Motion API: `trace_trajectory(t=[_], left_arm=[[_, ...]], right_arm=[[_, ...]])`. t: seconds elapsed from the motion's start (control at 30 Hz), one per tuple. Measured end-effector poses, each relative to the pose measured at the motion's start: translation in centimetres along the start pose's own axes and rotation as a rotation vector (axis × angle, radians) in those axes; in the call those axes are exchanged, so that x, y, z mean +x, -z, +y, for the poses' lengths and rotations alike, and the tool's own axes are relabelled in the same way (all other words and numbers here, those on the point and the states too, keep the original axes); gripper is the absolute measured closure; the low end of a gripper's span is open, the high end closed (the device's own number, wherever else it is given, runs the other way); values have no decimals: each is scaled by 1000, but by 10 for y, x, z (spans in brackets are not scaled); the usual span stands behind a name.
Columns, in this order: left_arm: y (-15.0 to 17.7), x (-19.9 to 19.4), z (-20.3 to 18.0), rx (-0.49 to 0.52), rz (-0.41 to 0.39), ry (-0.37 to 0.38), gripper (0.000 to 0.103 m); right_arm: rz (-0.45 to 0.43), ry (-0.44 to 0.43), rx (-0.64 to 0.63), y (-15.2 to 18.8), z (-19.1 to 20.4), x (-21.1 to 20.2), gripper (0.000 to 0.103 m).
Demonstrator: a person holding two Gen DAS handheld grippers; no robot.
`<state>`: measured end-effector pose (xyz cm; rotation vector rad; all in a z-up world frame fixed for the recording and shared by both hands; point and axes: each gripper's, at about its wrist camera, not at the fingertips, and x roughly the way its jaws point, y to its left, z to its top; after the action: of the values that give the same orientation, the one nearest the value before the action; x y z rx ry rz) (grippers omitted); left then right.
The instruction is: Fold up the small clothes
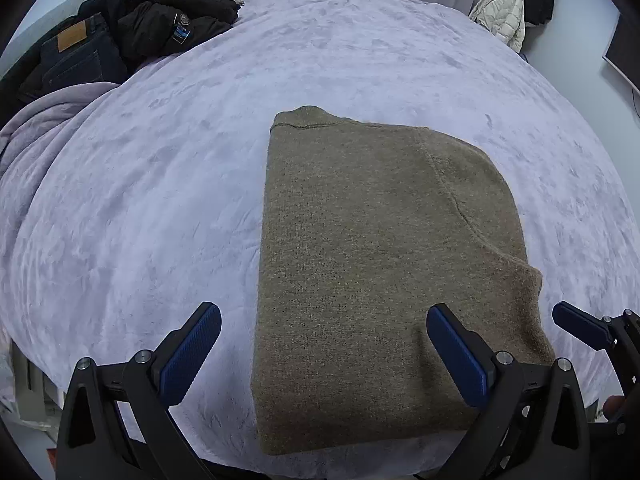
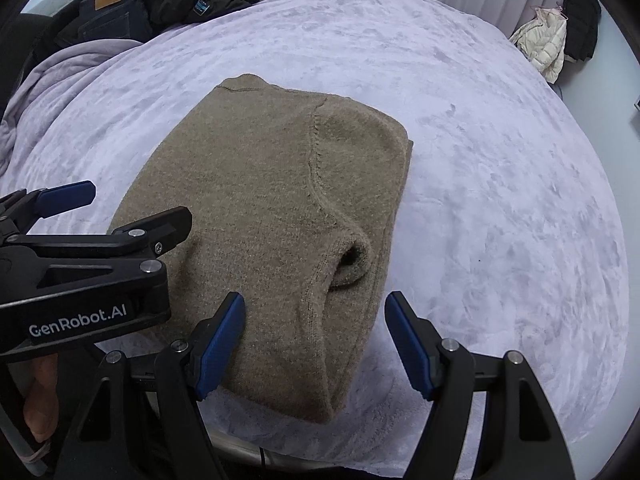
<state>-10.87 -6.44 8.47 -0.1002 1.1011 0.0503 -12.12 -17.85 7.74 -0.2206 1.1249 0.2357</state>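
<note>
— While both claws hang over the near edge of the bed [image 1: 360, 40], where's the sweater [image 1: 380, 260]?

— Folded into a neat block on the pale blanket, collar end away from us, a sleeve cuff [image 2: 352, 258] tucked along its right side.

— Is the left claw [image 1: 324, 344] pinching it?

— No, spread wide above the near edge, nothing caught.

— And the right claw [image 2: 316, 340]?

— Spread too, over the near right corner, gripping nothing. Dark jeans [image 1: 76, 56] and a black jacket [image 1: 168, 16] lie far left.
</note>
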Motion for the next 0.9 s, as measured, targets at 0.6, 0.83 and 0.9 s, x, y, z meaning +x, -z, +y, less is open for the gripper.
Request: trace_trajectory(t=[0.6,0.83,0.9], left_arm=[[4,-2,3,-22,14,-45,0],[3,-4,6,-35,9,-41,0],[3,-4,7,-39,15,-38,0]], right_arm=[[6,15,0,-2,-1,-1,28],[8,20,-12,-2,2,-2,28],[5,23,-17,-2,3,-3,28]])
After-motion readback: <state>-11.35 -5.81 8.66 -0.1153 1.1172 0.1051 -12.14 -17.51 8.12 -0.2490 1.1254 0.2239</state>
